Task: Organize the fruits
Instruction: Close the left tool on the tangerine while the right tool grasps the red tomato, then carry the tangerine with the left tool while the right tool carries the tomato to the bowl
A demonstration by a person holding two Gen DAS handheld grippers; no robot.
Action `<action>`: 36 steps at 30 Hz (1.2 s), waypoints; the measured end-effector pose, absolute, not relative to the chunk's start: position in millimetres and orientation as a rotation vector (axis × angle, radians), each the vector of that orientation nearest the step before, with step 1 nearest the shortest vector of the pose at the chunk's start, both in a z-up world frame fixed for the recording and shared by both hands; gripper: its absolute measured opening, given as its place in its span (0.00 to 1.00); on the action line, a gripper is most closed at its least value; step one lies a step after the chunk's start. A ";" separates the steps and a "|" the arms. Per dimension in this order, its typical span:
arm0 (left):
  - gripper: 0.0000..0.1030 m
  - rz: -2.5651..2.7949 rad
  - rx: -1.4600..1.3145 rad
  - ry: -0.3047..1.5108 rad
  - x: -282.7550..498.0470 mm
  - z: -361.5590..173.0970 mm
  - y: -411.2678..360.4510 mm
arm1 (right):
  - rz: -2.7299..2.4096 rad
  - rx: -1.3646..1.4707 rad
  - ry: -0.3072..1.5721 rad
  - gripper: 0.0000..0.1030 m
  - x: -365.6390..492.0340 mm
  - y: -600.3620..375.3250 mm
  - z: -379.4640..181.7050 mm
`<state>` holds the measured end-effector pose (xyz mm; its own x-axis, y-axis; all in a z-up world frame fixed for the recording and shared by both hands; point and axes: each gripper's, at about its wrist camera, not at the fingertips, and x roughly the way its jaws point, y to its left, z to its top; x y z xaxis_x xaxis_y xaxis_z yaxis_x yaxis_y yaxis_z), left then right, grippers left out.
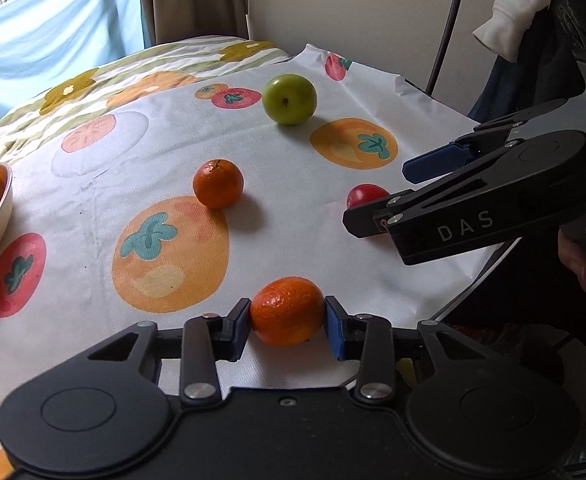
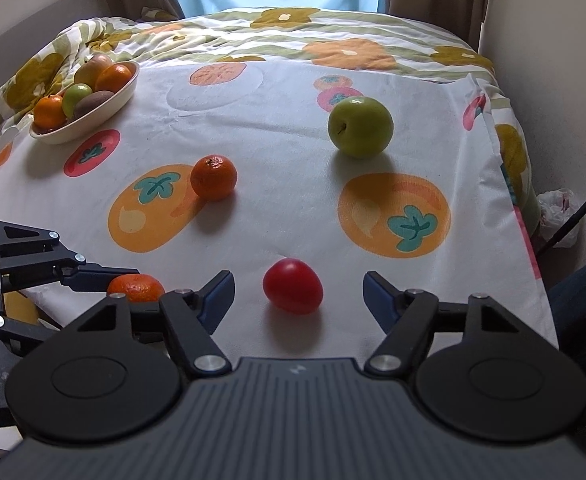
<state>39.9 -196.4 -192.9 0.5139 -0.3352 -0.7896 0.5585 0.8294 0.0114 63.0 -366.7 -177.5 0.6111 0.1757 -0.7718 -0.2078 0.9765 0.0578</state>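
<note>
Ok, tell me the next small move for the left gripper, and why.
Probably lift it a little. The left gripper has both blue pads against the orange, which sits on the cloth, so the grip looks made. The bowl of fruit is the likely goal. The right gripper is open around the red fruit, not touching it.

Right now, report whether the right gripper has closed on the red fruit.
Open: right gripper pads flank the red fruit with gaps either side.
</note>
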 end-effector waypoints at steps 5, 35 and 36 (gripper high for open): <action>0.41 -0.515 0.285 0.877 41.7 -192.8 -189.9 | 0.229 -0.048 0.894 0.78 64.7 -363.3 -181.5; 0.41 -0.293 0.201 0.773 39.2 -136.1 -136.3 | 0.314 -0.096 0.802 0.48 70.3 -329.1 -135.3; 0.41 -0.277 0.193 0.766 39.0 -130.5 -132.9 | 0.323 -0.099 0.795 0.48 70.5 -326.9 -130.7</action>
<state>39.0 -132.9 -130.5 0.6874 -0.1761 -0.7046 0.3157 0.9461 0.0716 70.5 -326.9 -130.7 0.6543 0.2474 -0.7146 -0.3217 0.9463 0.0331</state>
